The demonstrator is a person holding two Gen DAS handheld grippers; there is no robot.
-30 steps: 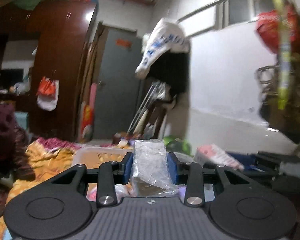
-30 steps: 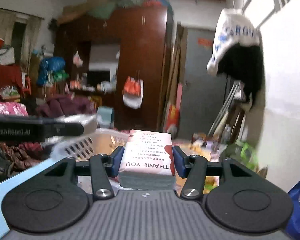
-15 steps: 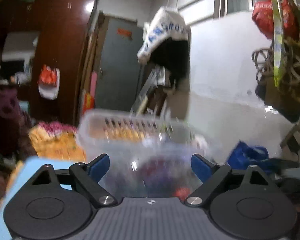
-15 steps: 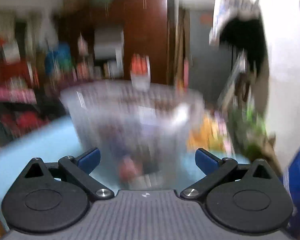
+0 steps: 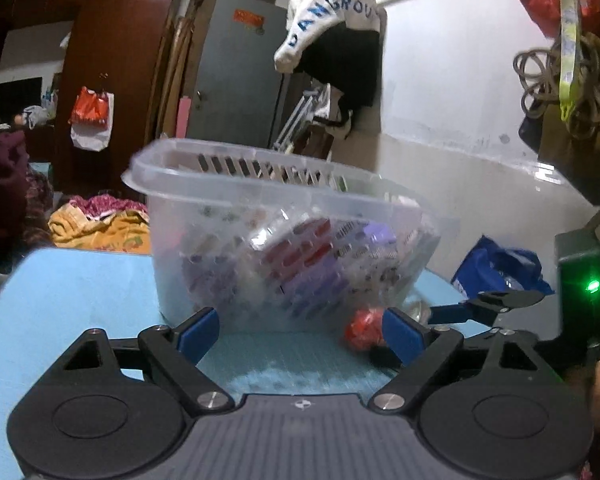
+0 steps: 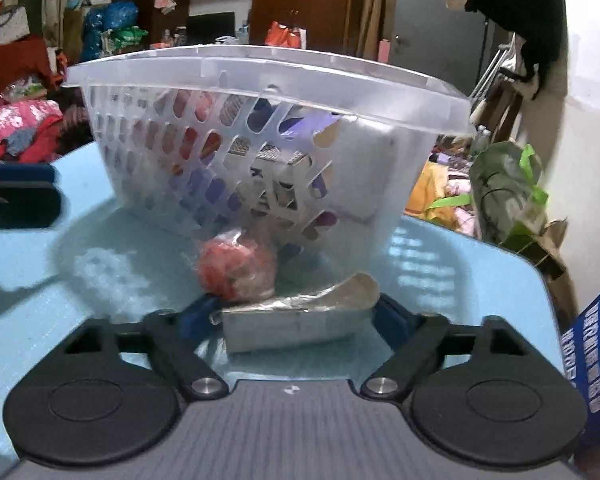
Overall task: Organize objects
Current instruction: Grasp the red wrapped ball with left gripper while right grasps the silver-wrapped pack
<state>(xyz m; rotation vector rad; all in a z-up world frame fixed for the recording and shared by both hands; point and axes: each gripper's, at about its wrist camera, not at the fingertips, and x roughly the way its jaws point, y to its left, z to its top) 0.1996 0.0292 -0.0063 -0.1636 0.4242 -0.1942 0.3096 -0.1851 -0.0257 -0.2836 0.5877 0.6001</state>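
The right claw point(image 6: 296, 316) stands spread around a flat silver foil-wrapped packet point(image 6: 296, 322) on the light blue desk point(image 6: 100, 280), just before the translucent slotted plastic basket point(image 6: 260, 128); contact looks likely, unconfirmed. Close squarely, avoiding the red wrapped ball point(image 6: 236, 268). The left claw point(image 5: 300, 330) gapes empty.

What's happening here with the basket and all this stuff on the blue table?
A person is tidying loose items into a clear plastic basket on the blue table, using hand-held tongs. Several packets already lie inside it. The left tongs are open and empty, just in front of the basket. The right tongs are open around a silvery foil packet lying on the table; whether they touch it is unclear. A red wrapped ball sits beside that packet, against the basket's foot.
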